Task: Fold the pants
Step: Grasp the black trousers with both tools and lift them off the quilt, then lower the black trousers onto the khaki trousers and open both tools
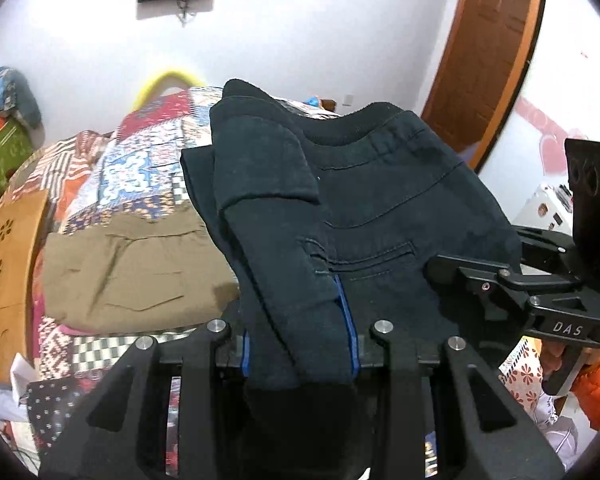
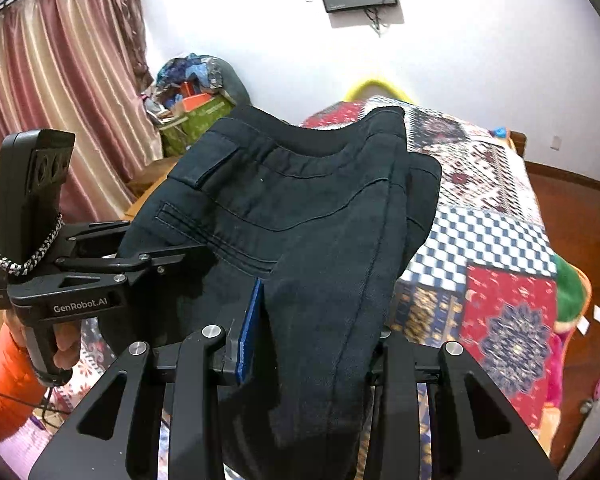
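Observation:
Folded dark navy pants (image 1: 364,216) hang in the air above the bed, held from both sides. My left gripper (image 1: 300,336) is shut on a thick fold at the pants' left side, blue pads pressed against the cloth. At the other side, my right gripper (image 2: 312,320) is shut on the pants (image 2: 300,208) too, with its blue pad (image 2: 250,328) showing at the left of the fabric. The waistband and a back pocket face the cameras. Each view shows the other gripper clamped on the pants: the right one (image 1: 480,280) and the left one (image 2: 140,268).
Below lies a bed with a patchwork quilt (image 2: 500,248). Folded khaki pants (image 1: 140,264) rest on the quilt (image 1: 148,160). A wooden headboard panel (image 1: 8,248) stands left, a door (image 1: 488,52) at right, curtains (image 2: 60,100) and a cluttered pile (image 2: 196,88) beyond. An orange sleeve (image 2: 4,384) shows.

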`<action>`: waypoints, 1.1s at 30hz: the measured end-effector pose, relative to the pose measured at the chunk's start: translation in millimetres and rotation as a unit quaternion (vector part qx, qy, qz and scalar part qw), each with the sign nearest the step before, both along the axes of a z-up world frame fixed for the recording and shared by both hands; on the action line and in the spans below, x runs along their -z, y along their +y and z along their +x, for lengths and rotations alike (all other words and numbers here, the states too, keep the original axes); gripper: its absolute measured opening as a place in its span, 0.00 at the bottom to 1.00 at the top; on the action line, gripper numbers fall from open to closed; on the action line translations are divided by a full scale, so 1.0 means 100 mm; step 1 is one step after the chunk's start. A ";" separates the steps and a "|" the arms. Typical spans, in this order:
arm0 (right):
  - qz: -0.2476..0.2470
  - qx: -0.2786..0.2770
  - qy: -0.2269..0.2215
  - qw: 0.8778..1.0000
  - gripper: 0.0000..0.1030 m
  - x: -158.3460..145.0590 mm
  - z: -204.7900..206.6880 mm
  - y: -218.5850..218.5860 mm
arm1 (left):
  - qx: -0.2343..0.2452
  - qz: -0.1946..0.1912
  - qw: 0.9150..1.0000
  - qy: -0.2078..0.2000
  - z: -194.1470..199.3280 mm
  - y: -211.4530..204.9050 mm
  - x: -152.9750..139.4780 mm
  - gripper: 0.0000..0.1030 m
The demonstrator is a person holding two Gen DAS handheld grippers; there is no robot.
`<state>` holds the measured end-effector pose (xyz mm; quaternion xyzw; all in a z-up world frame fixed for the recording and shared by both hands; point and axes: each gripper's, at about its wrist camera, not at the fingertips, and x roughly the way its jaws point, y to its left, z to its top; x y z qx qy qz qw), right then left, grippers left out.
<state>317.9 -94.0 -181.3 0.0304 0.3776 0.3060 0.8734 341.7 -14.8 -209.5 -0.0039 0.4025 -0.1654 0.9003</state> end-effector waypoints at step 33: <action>0.004 -0.049 0.009 0.999 0.30 0.57 1.29 2.12 | -0.179 -0.039 0.981 0.062 1.36 2.35 0.76 0.31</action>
